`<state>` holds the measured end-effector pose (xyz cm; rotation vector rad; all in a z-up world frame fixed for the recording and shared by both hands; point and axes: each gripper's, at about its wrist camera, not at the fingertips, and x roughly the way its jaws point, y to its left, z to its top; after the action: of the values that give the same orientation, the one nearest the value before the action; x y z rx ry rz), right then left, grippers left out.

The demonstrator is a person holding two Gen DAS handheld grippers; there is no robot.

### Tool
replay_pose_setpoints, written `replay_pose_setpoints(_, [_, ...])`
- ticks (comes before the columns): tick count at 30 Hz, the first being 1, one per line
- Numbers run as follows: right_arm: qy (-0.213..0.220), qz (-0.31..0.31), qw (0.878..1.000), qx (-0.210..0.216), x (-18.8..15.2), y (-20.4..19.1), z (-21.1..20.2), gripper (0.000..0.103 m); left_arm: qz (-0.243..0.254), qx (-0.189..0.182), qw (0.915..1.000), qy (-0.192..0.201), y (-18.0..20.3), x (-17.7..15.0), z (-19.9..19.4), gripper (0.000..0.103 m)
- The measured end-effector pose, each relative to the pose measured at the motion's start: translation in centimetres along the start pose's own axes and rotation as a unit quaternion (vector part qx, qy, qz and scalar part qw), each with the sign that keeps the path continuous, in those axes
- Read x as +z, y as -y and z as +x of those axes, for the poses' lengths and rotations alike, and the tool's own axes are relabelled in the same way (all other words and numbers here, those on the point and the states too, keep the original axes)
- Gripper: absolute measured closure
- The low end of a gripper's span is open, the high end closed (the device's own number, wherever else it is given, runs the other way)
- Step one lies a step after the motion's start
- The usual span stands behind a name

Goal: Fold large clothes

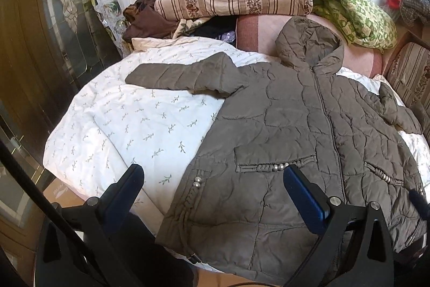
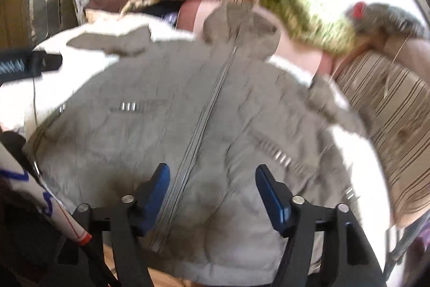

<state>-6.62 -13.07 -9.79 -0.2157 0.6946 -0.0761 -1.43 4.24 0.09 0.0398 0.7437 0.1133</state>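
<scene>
The quilted jacket [image 1: 282, 125] lies flat and face up on the bed [image 1: 121, 125], with the zip closed; its long axis runs from the hem at the bottom of both frames up to the hood near the top centre. In the left wrist view the left gripper [image 1: 212, 179] hangs over the hem corner in the lower middle of the frame, its fingers wide apart with nothing between them, and one sleeve [image 1: 182, 74] stretches out toward the upper left — this sleeve seems nearer to the left hand. In the blurred right wrist view the right gripper [image 2: 212, 179] is over the hem with the zip line running up between its fingers, which are also apart and hold nothing. The jacket is grey-brown and puffy, with wrinkled stitching and small metal beads at the pockets.
</scene>
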Motion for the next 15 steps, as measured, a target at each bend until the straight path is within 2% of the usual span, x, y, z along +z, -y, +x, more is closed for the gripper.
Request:
replay_pose_setpoints(4, [0.027, 0.004, 1.000, -0.013, 1.2, 0.5, -1.3, 0.027, 0.006, -0.001, 0.9999, 0.011, -0.1, 0.0, -1.0, 0.000])
replay_pose_setpoints(15, [0.050, 0.073, 0.995, -0.038, 2.8, 4.1, -4.6, 0.026, -0.006, -0.018, 0.9993, 0.034, -1.3, 0.5, -4.0, 0.000])
